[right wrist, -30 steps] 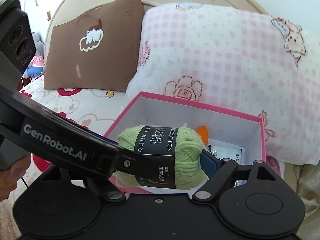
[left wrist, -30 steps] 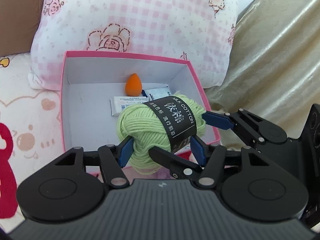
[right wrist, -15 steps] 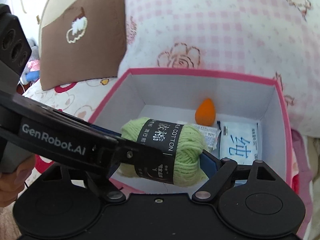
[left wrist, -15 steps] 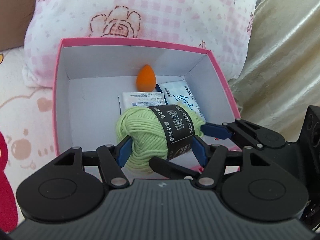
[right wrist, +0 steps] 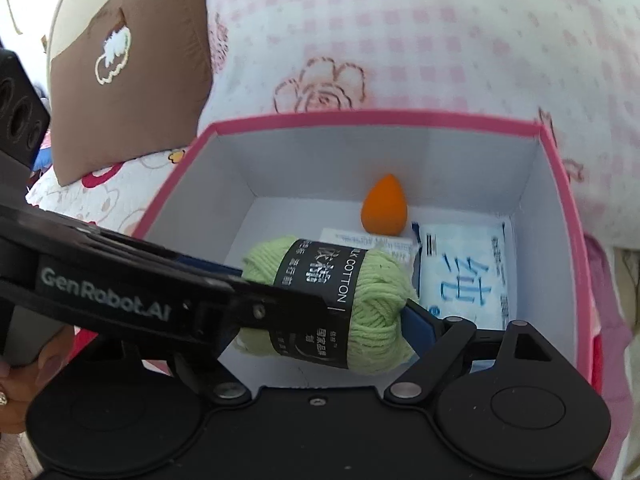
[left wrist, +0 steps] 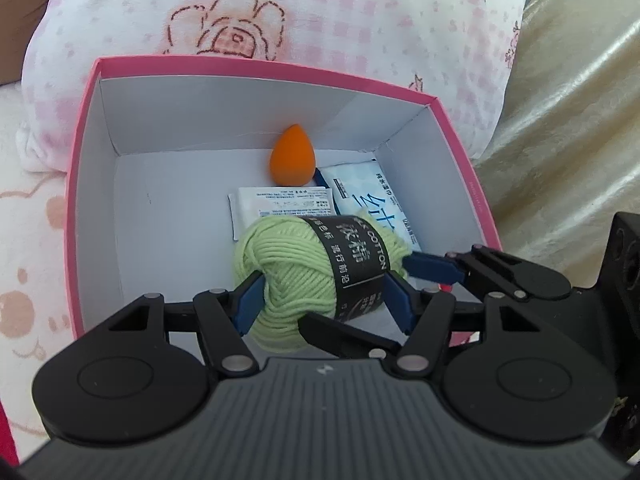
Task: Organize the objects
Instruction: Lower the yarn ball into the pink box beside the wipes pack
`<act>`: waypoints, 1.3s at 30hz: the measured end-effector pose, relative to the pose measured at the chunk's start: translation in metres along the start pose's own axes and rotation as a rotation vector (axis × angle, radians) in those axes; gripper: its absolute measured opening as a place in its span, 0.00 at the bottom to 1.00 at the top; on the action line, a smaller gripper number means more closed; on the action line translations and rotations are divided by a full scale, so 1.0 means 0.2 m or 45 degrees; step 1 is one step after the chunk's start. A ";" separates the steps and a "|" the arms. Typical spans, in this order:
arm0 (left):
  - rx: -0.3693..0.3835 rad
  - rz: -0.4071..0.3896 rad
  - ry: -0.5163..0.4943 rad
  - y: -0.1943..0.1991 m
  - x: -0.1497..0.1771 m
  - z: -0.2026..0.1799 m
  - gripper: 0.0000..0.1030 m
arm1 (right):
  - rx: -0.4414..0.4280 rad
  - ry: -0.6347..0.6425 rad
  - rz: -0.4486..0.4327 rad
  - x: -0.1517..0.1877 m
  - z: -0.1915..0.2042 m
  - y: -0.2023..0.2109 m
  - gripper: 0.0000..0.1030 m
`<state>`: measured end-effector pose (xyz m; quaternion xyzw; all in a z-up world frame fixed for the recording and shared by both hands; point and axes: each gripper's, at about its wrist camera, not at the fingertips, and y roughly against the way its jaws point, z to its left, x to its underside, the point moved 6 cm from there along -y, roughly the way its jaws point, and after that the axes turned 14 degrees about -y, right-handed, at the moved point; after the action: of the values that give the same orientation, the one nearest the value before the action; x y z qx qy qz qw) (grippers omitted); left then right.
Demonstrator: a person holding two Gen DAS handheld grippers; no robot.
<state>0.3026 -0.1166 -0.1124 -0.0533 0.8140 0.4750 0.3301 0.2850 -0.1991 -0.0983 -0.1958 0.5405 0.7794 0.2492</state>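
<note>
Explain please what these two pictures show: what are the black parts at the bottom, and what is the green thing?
No robot here: a person holds two hand-held grippers, each with a camera looking along its fingers. One picture comes from the left gripper, the other from the right gripper. Both are closed on one ball of green yarn, holding it over an open pink box on a bed. Inside the box lie an orange sponge, a blue wipes pack and a small white packet. A pink checked pillow lies behind.
</note>
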 end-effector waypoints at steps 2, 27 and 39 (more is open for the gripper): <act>-0.010 -0.029 0.021 -0.01 0.01 0.02 0.53 | 0.018 0.012 0.005 0.01 0.00 -0.02 0.86; -0.123 -0.064 -0.054 -0.06 0.01 0.10 0.52 | 0.166 0.158 0.038 0.00 0.01 -0.11 0.86; -0.073 -0.069 0.017 -0.11 0.00 0.07 0.51 | 0.149 0.086 0.115 -0.02 -0.03 -0.10 0.85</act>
<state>0.3186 -0.1179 -0.1336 -0.0879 0.8005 0.4888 0.3356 0.2999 -0.1990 -0.1127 -0.1826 0.6016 0.7498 0.2065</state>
